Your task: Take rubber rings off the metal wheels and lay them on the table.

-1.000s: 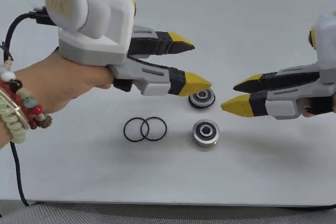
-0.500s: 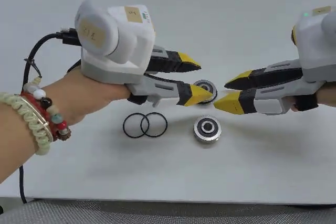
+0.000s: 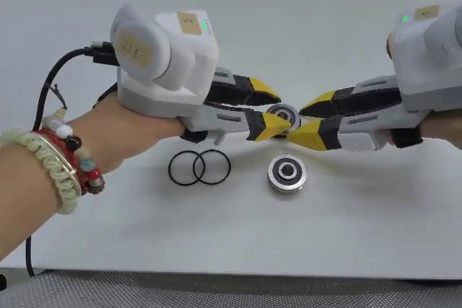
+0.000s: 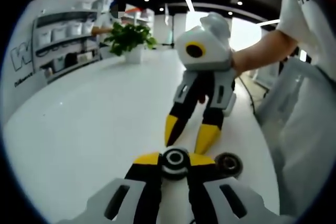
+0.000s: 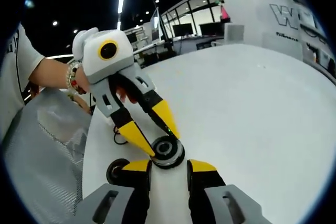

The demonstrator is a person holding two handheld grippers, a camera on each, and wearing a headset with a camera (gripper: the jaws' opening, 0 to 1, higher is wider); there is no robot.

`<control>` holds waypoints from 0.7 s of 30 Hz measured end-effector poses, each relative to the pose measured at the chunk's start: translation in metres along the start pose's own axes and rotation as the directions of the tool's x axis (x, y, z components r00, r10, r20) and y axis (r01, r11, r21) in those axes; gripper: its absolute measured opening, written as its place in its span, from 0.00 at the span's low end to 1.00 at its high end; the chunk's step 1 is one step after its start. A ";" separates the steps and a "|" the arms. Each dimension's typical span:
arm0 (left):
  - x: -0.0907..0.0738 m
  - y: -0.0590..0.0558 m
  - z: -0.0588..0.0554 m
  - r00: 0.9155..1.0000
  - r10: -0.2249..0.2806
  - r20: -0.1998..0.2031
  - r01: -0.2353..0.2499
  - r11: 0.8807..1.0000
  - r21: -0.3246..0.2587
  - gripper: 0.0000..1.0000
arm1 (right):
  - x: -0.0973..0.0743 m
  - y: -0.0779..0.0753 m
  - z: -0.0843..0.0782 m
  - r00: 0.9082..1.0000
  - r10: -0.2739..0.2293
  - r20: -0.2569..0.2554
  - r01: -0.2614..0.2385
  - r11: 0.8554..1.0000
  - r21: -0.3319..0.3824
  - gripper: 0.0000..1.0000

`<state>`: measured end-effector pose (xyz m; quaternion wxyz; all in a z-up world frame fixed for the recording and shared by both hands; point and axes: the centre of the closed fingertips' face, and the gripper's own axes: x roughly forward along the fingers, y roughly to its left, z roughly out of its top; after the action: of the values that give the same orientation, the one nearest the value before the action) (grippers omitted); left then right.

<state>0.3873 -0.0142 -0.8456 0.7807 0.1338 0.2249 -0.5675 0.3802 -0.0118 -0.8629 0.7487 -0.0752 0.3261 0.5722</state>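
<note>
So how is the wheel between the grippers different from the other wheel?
The far wheel is pinched by the left gripper, with the open right gripper right at it; the near wheel lies alone, untouched. The near wheel is beside the two rubber rings; the far wheel is farther back. Both are round, shiny metal with a dark middle.

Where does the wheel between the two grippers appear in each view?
Head view: the far wheel is at centre.
Left gripper view: far wheel bottom centre, between own jaws.
Right gripper view: far wheel lower centre, just above own jaws.
Shared landmark: the second wheel lying free beside it.
</note>
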 end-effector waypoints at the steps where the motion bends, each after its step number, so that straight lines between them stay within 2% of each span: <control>1: 0.000 -0.001 -0.001 1.000 -0.004 -0.006 0.004 1.000 0.005 0.17 | 0.001 0.001 0.000 1.000 0.004 0.001 -0.004 1.000 -0.009 0.24; 6: -0.001 -0.001 -0.001 1.000 -0.004 0.001 0.004 1.000 0.005 0.15 | 0.001 0.003 0.001 1.000 0.018 0.009 -0.018 0.997 -0.078 0.21; 10: 0.000 -0.003 -0.002 1.000 0.000 -0.002 0.000 1.000 0.006 0.14 | 0.001 0.002 -0.001 1.000 0.006 0.002 -0.006 0.993 -0.119 0.20; 17: 0.000 -0.002 -0.002 1.000 0.008 -0.002 -0.008 1.000 0.005 0.14 | 0.000 0.003 -0.001 1.000 0.005 0.003 -0.004 0.987 -0.162 0.18; 21: 0.000 -0.001 -0.002 1.000 0.009 -0.001 -0.009 1.000 0.001 0.14 | -0.002 0.003 -0.004 1.000 0.004 -0.010 -0.006 0.979 -0.202 0.12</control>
<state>0.3863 -0.0134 -0.8472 0.7830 0.1355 0.2242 -0.5641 0.3759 -0.0141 -0.8643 0.7343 -0.1528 0.2700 0.6038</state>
